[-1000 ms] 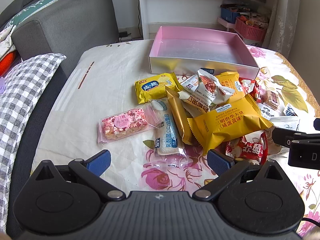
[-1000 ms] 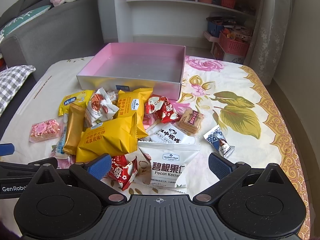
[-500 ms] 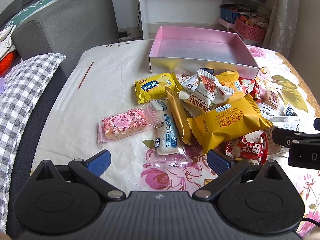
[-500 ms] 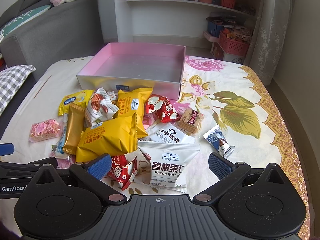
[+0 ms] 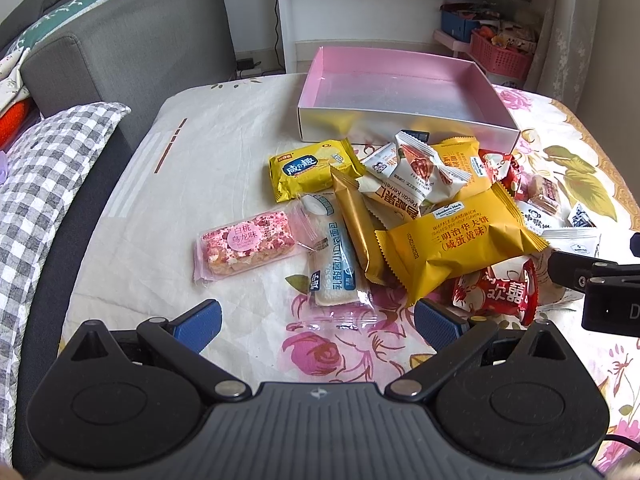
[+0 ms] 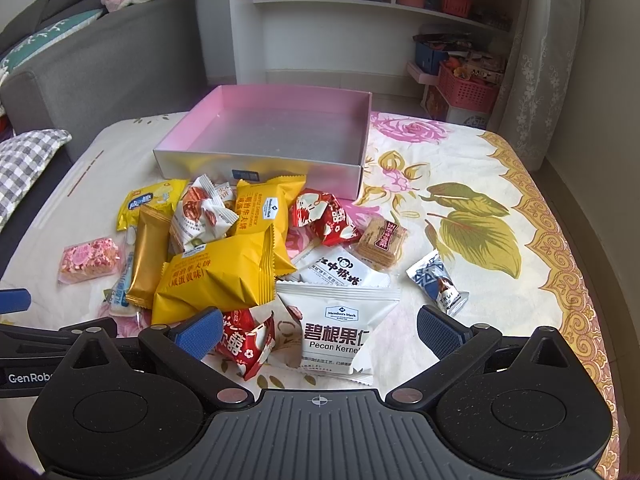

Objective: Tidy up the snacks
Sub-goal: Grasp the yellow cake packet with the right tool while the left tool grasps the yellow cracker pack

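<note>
Left gripper hovers low over the floral cloth, jaws spread wide and empty; ahead of its left finger lies a clear-wrapped pink crumbly bar, and between the fingers, just ahead, a white-and-blue long packet beside a slim gold foil bar. Right gripper likewise stands open on nothing, with a red crinkled candy wrapper at its left finger and a white pecan-kernel pouch lying between the fingers. Beyond both jaws, past the snack heap, the shallow pink-lined cardboard box sits with no snacks in it.
</note>
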A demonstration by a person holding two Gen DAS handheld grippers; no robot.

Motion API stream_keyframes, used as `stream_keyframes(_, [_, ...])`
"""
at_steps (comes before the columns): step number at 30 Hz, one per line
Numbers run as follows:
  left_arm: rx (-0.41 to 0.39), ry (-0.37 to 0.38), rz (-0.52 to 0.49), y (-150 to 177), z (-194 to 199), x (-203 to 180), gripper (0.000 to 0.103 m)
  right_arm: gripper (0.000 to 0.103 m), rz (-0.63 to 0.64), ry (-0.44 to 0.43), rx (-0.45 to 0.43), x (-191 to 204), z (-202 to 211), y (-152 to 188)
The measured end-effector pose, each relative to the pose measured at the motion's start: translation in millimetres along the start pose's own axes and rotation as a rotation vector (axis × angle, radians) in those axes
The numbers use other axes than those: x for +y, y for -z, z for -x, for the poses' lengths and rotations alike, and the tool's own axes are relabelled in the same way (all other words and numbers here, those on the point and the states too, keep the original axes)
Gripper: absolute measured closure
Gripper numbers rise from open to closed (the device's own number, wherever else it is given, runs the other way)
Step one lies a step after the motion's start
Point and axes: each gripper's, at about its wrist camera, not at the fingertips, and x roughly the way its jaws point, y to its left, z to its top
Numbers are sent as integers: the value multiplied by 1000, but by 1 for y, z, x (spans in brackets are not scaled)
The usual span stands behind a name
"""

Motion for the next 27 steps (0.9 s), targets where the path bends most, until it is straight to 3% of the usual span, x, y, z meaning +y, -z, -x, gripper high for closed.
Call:
stream_keyframes(6, [9,27,-13,-7,-2,6,0,0,10,49,25,-2,-3,-1])
stream_keyframes(18, [67,90,-62,-42,-16,24,0,0,97,3,94,-2,-13,-40])
stream_keyframes(24, [73,122,-12,-65,-30,40,5,0,10,-111,140,-8,-26,-62])
stream_keyframes(27, [59,151,4,-71,-42,47,10,1,-63,-220,142,-13,-35,-71])
